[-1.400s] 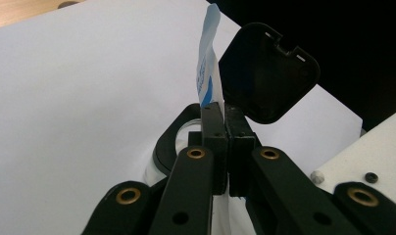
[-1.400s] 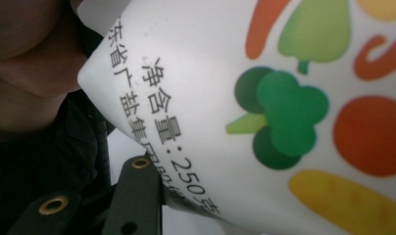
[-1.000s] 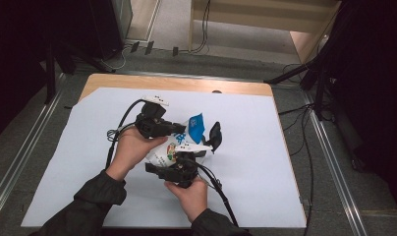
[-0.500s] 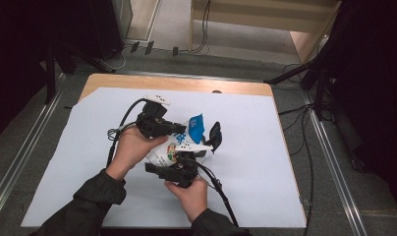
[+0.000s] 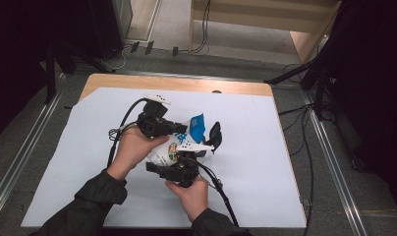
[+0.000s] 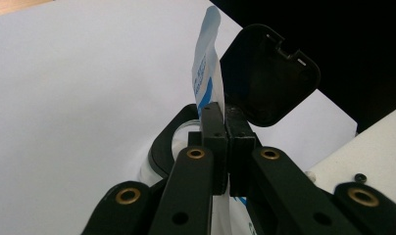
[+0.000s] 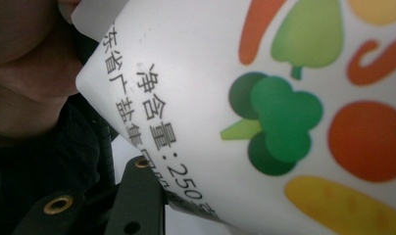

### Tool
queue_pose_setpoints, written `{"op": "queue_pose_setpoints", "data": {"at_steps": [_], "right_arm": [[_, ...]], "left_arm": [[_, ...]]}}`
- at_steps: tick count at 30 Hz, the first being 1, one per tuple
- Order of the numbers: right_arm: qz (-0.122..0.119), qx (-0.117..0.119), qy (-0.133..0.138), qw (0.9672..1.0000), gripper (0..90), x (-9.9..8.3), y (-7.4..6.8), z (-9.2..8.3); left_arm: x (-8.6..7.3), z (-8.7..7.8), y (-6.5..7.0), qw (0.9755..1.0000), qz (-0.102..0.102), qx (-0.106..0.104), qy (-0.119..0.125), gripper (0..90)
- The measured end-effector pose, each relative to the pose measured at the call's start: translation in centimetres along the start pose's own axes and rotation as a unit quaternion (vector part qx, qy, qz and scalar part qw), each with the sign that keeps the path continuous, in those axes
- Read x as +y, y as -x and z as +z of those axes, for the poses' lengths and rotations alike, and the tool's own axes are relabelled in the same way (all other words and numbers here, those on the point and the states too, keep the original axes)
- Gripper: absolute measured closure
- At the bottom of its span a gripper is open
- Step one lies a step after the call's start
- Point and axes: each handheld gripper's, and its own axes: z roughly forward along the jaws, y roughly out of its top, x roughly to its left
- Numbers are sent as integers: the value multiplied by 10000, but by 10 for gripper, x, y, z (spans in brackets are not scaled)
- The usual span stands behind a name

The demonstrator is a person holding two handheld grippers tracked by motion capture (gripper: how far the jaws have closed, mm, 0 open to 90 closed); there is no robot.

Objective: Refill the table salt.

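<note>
Jaws of our left gripper [image 6: 224, 115] pinch the blue-and-white top edge of a pouch [image 5: 173, 147] above the bench [image 5: 245, 162]; our right gripper [image 5: 179, 169] clamps its vegetable-printed body.

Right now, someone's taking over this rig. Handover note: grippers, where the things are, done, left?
Left hand-held gripper: shut on the blue-and-white tab at the top of the white plastic pouch with vegetable pictures.
Right hand-held gripper: clamped on the pouch's lower body; only one of its jaws shows, so the grip is a judgement.
Pouch is held above the white sheet on the table, with its black hinged cap flipped open.
Done: pouch picked up, cap open.
Left: probably pulling the tab.
</note>
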Motion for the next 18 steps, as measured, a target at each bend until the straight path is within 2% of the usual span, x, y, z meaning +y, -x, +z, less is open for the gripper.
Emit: {"op": "queue_pose_setpoints", "data": {"at_steps": [6, 18], "right_arm": [[27, -9, -3, 10000, 639, 0, 0, -1], [78, 2, 15, 10000, 639, 1, 3, -2]], "left_arm": [[0, 1, -1, 10000, 11, -53, 24, 900], [2, 4, 0, 10000, 29, -33, 23, 900]]}}
